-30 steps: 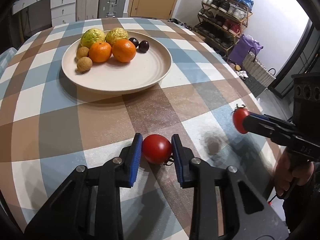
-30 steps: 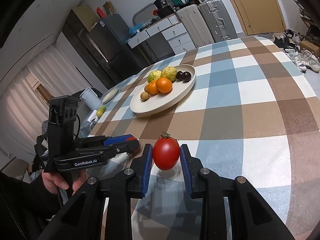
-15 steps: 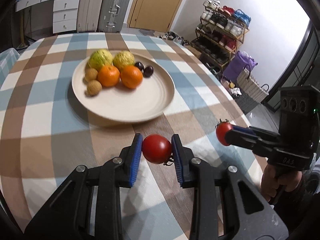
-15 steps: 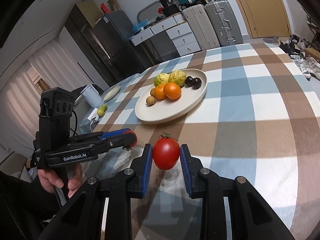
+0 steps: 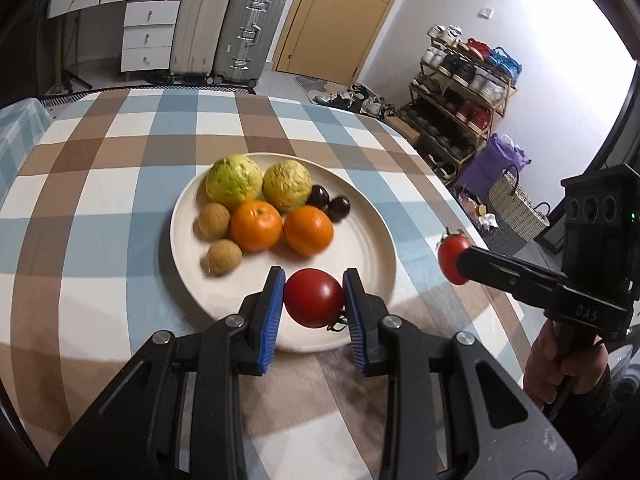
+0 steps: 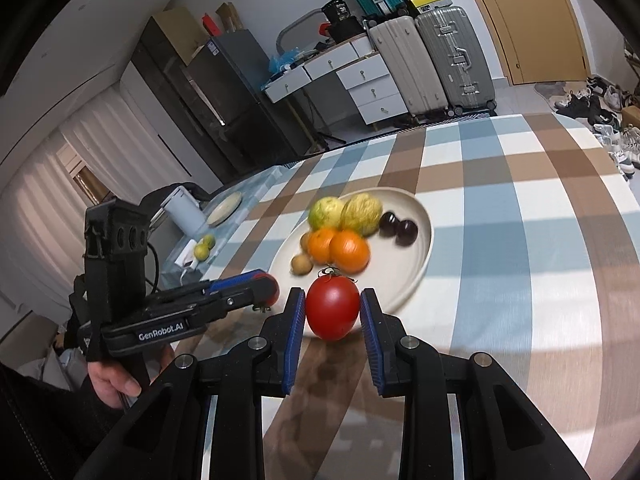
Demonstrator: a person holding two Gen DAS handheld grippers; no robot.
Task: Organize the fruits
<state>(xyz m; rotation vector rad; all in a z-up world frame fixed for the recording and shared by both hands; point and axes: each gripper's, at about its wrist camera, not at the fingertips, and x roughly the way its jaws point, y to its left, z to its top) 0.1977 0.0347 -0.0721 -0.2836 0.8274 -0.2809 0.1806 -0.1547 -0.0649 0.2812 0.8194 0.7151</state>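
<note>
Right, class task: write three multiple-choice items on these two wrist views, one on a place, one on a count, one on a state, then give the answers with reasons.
1. Where do the two dark round plums lie?
A. on the round cream plate
B. on the checked tablecloth
C. in a claw

2. How many orange round citrus fruits are on the plate?
A. one
B. two
C. four

3. What is the left claw doing?
A. standing open and empty
B. closed on a red round tomato
C. closed on an orange

Answers: 1 A, the plums sit inside the rim beside the yellow-green fruits. 2 B, two oranges lie side by side. 3 B, both blue pads press the tomato's sides; the right claw grips another tomato likewise.
</note>
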